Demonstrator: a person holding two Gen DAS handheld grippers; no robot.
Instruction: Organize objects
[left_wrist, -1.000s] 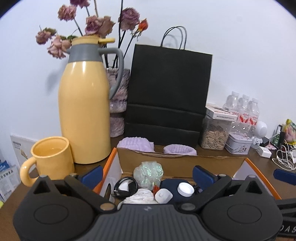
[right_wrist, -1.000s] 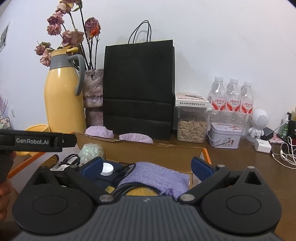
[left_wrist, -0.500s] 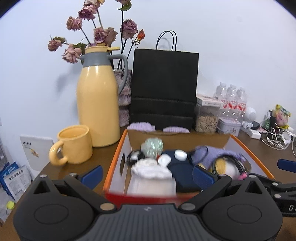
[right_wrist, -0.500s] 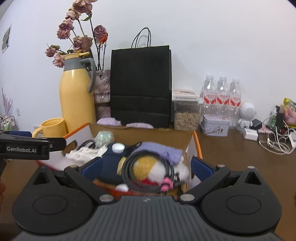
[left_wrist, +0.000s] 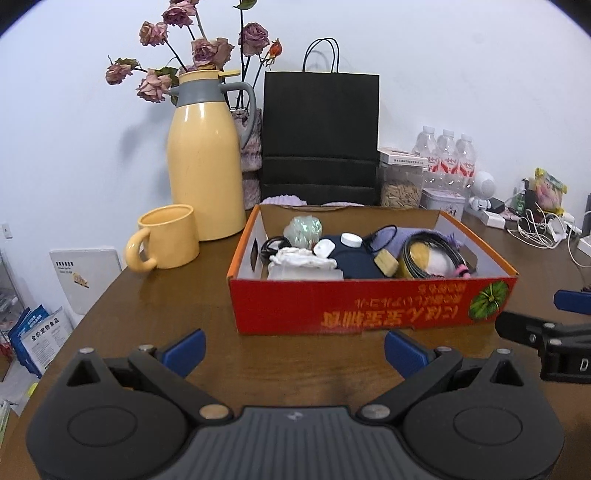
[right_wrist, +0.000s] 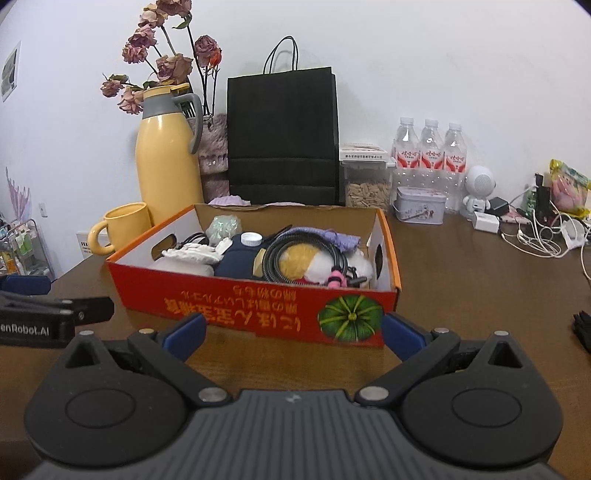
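A red cardboard box (left_wrist: 369, 304) (right_wrist: 258, 302) with an orange rim sits on the brown table, full of small things: a coiled black cable (right_wrist: 291, 254), a navy bundle (left_wrist: 354, 258), a purple knit piece (right_wrist: 332, 236), a white cap (left_wrist: 351, 240), a greenish ball (left_wrist: 304, 229). My left gripper (left_wrist: 293, 350) hangs open just in front of the box's near wall, nothing between its blue pads. My right gripper (right_wrist: 293, 336) is also open and empty, close to the box's near right corner. Each gripper shows at the edge of the other's view.
A yellow thermos (left_wrist: 205, 166) and yellow mug (left_wrist: 166, 238) stand left of the box. Behind it are a black paper bag (left_wrist: 319, 136), dried roses, a seed jar (right_wrist: 367, 184), water bottles (right_wrist: 428, 151) and a tin (right_wrist: 419, 205). Chargers and white cables (right_wrist: 535, 236) lie right.
Both grippers have pulled back from above the box's contents to in front of its near wall. They stayed open. The whole box is now in view.
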